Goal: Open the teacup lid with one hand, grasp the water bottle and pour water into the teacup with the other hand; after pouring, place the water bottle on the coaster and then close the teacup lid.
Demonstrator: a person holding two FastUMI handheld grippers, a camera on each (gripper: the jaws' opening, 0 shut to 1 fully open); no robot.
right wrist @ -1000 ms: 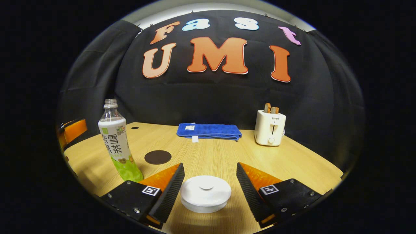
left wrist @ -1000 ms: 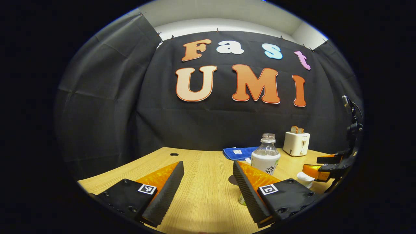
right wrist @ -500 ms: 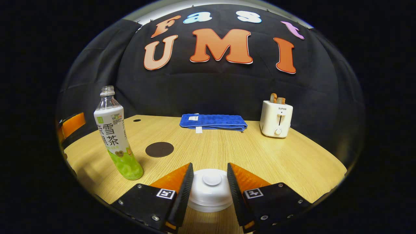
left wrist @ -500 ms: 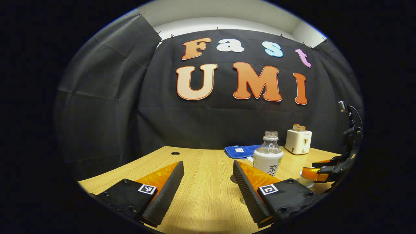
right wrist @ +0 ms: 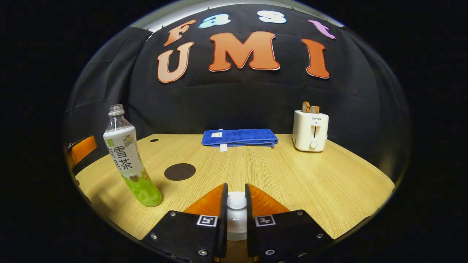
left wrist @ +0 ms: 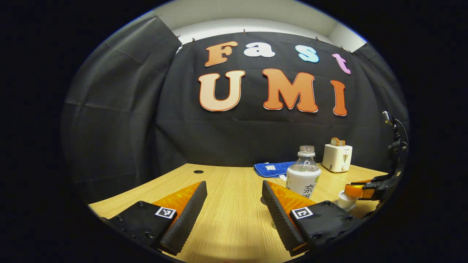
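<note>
Right gripper (right wrist: 236, 204) clamped on knob of round white teacup lid (right wrist: 236, 201), near tabletop's (right wrist: 292, 175) front edge. Left gripper (left wrist: 234, 204) spread wide, holding nothing. Uncapped clear plastic water bottle (right wrist: 126, 157) upright toward left edge, green liquid low inside.

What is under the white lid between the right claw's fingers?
The lid sits on the white teacup, pinched at its knob. The cup's inside is covered, so its contents cannot be seen.

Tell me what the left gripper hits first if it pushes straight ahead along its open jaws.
Probably nothing close: bare wooden table lies between the left gripper jaws, then the wall. The clear plastic water bottle stands just right of that line.
</note>
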